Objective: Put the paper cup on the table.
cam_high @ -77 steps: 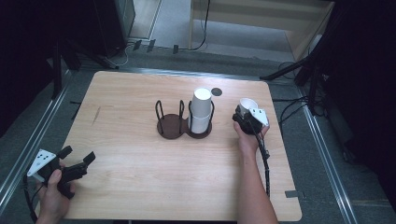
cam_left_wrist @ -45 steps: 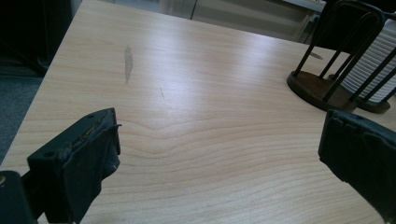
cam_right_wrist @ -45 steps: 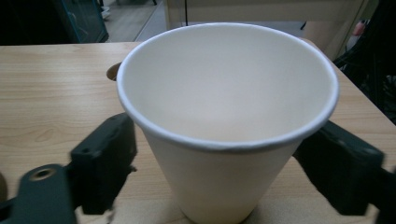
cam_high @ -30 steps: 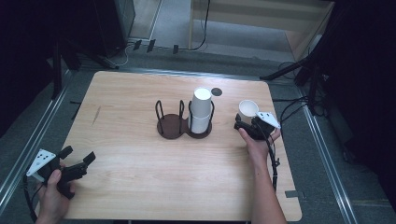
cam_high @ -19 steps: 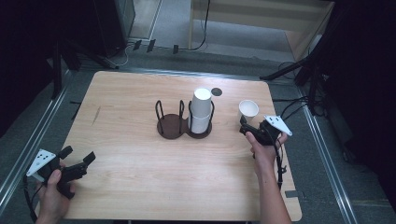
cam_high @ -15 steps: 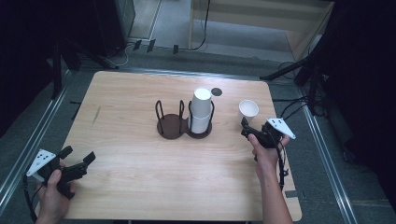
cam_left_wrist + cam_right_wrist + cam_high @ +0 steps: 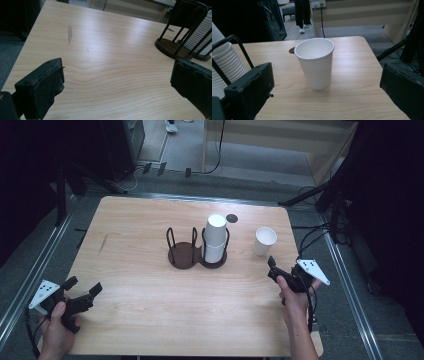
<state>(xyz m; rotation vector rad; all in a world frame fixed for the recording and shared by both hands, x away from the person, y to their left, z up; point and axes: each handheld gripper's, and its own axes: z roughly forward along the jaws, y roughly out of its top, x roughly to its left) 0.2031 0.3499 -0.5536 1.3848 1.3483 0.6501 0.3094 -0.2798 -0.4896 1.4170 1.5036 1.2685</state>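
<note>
A lone cup (image 7: 264, 240) stands upright near the table's (image 7: 150, 295) right edge with bare wood around it, the right gripper (image 7: 278, 270) just behind it, jaws wide and empty, as are the left gripper's (image 7: 82, 292) at the near-left corner.

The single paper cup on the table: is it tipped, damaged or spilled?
No. The paper cup stands upright, empty and undented on the table, apart from the cup stack in the holder.

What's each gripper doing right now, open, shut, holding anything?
Left gripper: open, holding nothing.
Right gripper: open, holding nothing; paper cup stands free ahead of it.
</note>
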